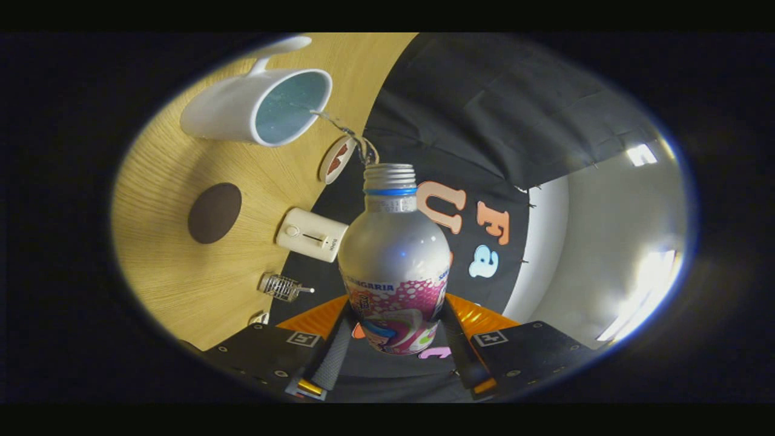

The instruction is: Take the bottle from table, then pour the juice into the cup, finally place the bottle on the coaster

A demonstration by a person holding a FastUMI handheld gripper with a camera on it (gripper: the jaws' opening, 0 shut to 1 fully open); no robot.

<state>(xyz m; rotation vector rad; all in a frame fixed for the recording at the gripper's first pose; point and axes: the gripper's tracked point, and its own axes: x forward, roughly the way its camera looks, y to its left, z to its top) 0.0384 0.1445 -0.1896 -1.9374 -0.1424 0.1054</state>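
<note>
1. gripper (396, 330) clamped on bottle (395, 266), both fingers pressing its sides.
2. bottle tipped, long axis aimed w/ mouth toward cup (260, 109); thin stream reaching rim.
3. coaster (214, 212) on table (181, 284), near cup.

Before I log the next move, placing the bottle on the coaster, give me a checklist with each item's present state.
1. Tongs clamped on the bottle: ok, both fingers press its sides.
2. Cap off: ok, the threaded neck is bare.
3. Stream reaching the cup: ok, a thin stream arcs from the mouth into it.
4. Pour finished: not ok, liquid is running and the bottle is tipped.
5. Coaster free: ok, the dark round pad on the table has nothing on it.
6. Juice left in the bottle: cannot tell, its wall is opaque.
</note>
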